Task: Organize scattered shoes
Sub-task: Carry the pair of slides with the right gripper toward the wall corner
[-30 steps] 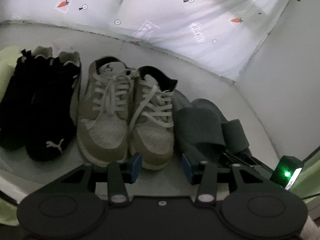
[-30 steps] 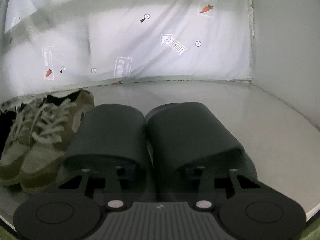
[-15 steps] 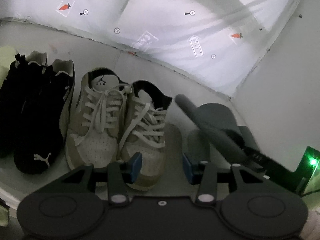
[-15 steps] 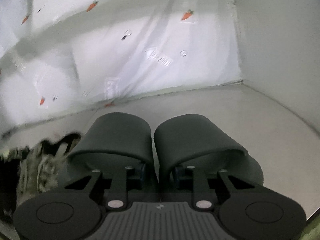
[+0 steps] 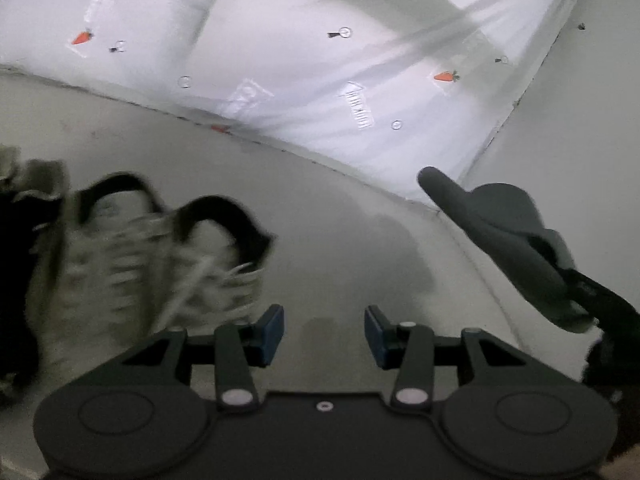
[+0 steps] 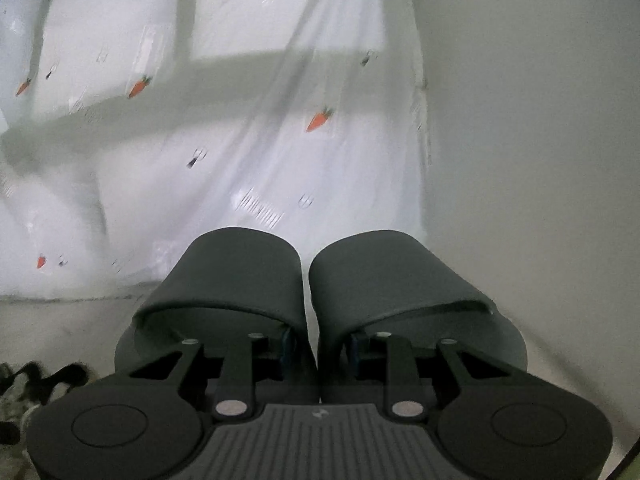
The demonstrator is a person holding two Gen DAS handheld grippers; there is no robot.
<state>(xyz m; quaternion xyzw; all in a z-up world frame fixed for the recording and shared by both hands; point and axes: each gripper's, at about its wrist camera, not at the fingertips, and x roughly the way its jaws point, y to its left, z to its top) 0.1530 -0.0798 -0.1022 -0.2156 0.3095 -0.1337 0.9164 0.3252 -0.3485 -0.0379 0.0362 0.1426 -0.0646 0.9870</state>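
A pair of grey slippers (image 6: pixel 316 304) is held clear of the floor by the right gripper (image 6: pixel 318 350), whose fingers are pressed together on the inner edges of the two slippers, one finger inside each. From the left wrist view the same slippers are seen raised and tilted near the corner of the wall (image 5: pixel 568 128). The left gripper (image 5: pixel 324 332) is spread apart and holds nothing; it is poised above the bare floor (image 5: pixel 352 240).

To the left, a pair of beige lace-up sneakers (image 5: pixel 152 256) is set side by side, blurred, and a black shoe (image 5: pixel 16 264) is glimpsed at the far left edge just beside them. These appear already lined up in front of the carrot-print sheet (image 5: pixel 304 48).

The task is judged mostly done: one pair is left to be set down, probably in the open space to the right of the sneakers. Whether other shoes remain elsewhere cannot be told.
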